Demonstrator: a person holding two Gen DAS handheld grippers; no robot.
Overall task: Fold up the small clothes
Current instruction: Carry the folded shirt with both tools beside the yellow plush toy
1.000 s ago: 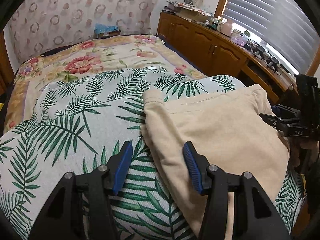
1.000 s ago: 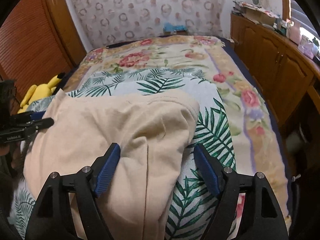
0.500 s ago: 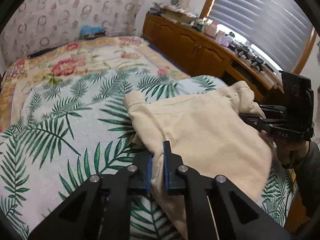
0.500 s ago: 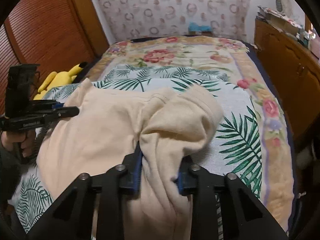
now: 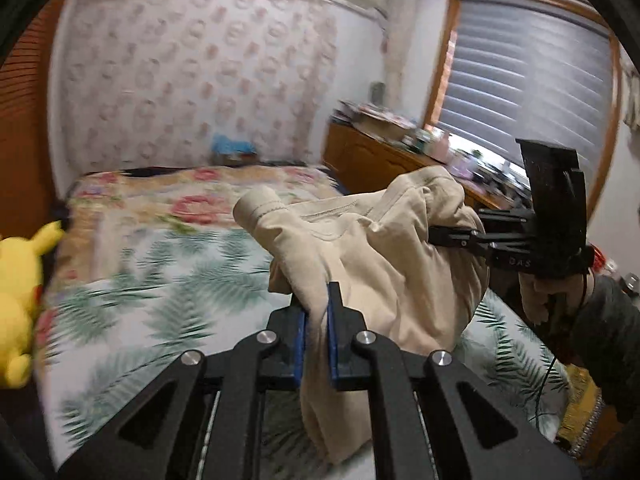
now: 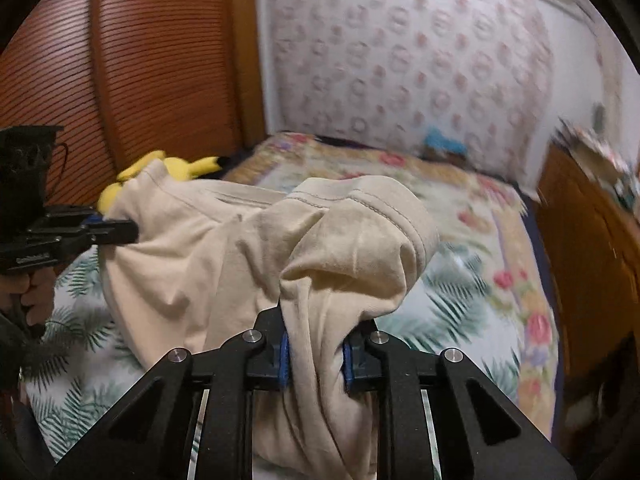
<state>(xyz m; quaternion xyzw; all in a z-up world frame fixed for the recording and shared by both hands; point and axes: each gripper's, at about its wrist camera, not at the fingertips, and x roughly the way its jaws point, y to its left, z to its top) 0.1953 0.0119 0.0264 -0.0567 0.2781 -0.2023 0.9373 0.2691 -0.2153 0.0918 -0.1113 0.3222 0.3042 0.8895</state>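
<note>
A: Left gripper (image 5: 316,322) status?

B: Fingers (image 5: 298,334) clamped tight on a pinch of the beige garment (image 5: 384,264), thin fold of cloth between the blue pads. Cloth hangs down past the grip toward the near edge.

A: Right gripper (image 6: 314,354)?

B: Its jaws have just been closing; a thicker bunch of the same garment sits between them and the pads press on it. A hemmed cuff or leg opening flops over to the right, just above the fingers.

A: Where's the garment overall?

B: Held up off the bed (image 6: 460,304), strung between both grippers, sagging in the middle. Below it is the palm-leaf sheet (image 5: 160,312); the floral blanket (image 5: 168,204) lies farther back.

A: Anything else nearby?

B: Yellow plush toy (image 5: 16,280) at the left edge of the bed. Wooden cabinet (image 5: 372,160) along the right wall under the window blinds (image 5: 528,92). Louvred wooden door (image 6: 120,80) on the far left. Background is motion-blurred, so small clutter on the cabinet is unreadable.
</note>
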